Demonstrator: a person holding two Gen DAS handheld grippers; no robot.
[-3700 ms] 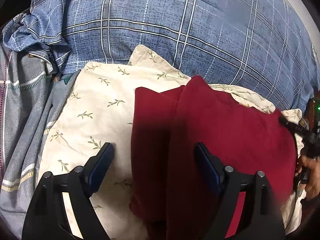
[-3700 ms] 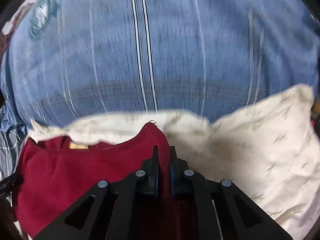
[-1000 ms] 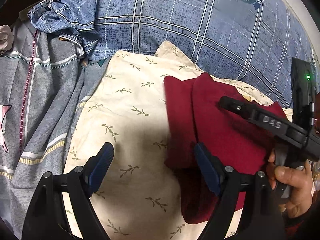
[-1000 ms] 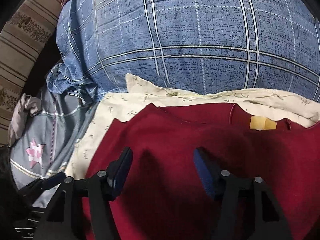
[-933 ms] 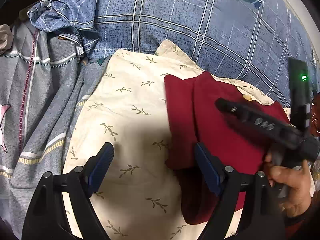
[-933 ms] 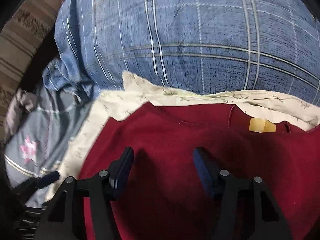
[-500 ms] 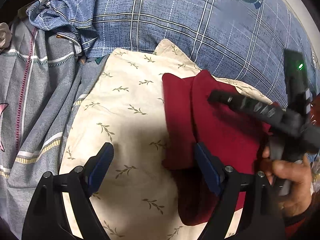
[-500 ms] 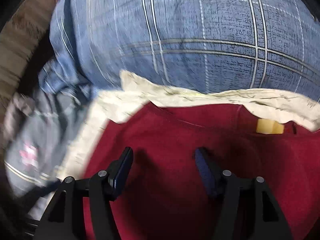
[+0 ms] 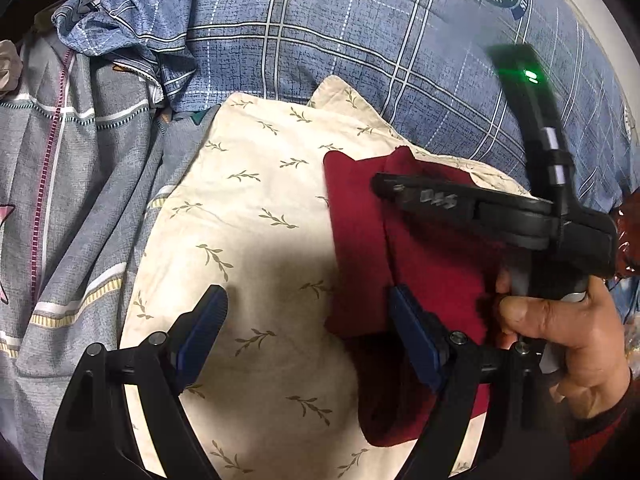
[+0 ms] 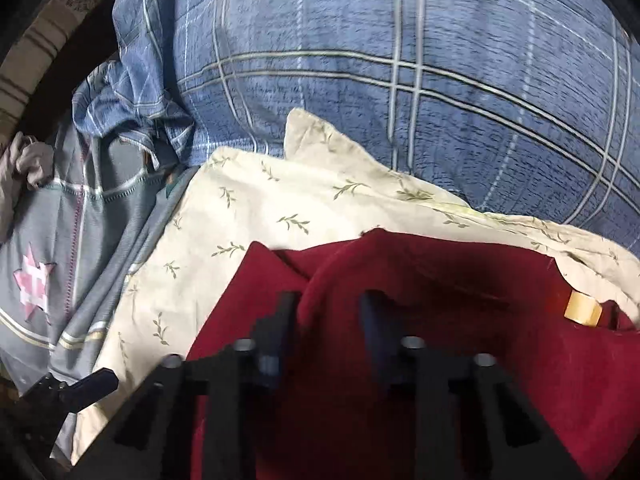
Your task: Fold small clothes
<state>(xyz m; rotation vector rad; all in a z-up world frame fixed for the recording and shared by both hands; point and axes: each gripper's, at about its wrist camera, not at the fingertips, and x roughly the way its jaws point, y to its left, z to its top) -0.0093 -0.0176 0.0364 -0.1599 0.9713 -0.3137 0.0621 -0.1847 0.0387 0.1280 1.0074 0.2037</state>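
A dark red garment [image 9: 424, 264] lies partly folded on a cream leaf-print cloth [image 9: 256, 232]. It also shows in the right wrist view [image 10: 460, 320], with a yellow neck label [image 10: 582, 312] at the right. My left gripper [image 9: 308, 332] is open and empty, its right finger over the garment's left edge. My right gripper [image 10: 328, 320] hovers low over a raised fold of the garment, jaws half closed with a gap between them. In the left wrist view the right gripper [image 9: 384, 182] reaches in from the right, held by a hand.
A blue plaid pillow [image 9: 360, 40] bulges behind the cream cloth. Grey striped bedding [image 9: 72, 184] with a pink star lies to the left. A brown striped surface [image 10: 36, 52] is at the far left edge.
My right gripper has narrowed its jaws and moved left along the garment toward its folded edge. The left gripper has hardly moved and stays open.
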